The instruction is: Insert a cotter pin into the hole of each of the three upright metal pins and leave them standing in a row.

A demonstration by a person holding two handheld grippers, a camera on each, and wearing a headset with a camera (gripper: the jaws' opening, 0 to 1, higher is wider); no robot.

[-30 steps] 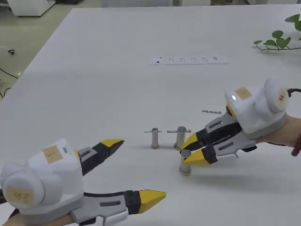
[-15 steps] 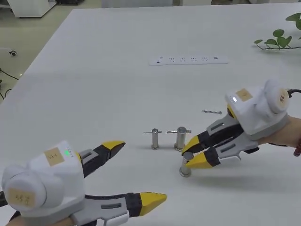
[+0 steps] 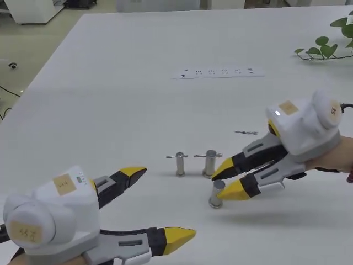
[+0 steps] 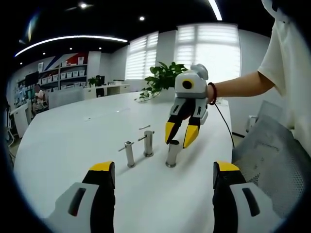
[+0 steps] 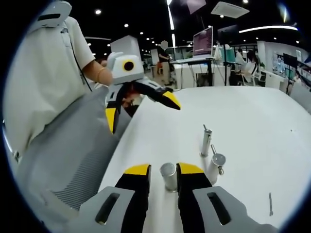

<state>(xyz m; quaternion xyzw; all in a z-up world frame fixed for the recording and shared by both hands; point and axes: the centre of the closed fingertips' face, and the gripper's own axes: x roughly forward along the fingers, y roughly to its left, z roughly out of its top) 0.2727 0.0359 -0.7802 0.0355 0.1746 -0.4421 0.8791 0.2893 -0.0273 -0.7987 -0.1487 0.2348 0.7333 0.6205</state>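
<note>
**Two of three done.** The left pin (image 3: 180, 164) and the middle pin (image 3: 209, 163) stand upright side by side near the middle of the desk (image 3: 138, 99), each with a cotter (image 3: 208, 155) through its head. The third pin (image 3: 214, 200) stands upright just in front of the middle one, out of line, its hole bare.

The right claw (image 3: 217, 184) straddles the third pin's top. Its jaws are narrowly apart, and a sliver of gap in the right gripper view suggests it is not pinching. A loose cotter (image 3: 246, 132) lies flat on the desk beyond that claw, well apart from the pins, and looks to be the one not yet fitted. The left claw (image 3: 169, 201) hovers near the desk's near edge, jaws wide and empty. By this reading, the third pin has yet to be pinned and brought into the row.

The desk is broad, white and matte, with a power strip (image 3: 218, 72) farther back and a plant (image 3: 331, 49) at the far right. Around it is an open office with ceiling lights, blinds on the windows, other desks and a mesh chair (image 4: 272, 155).
</note>
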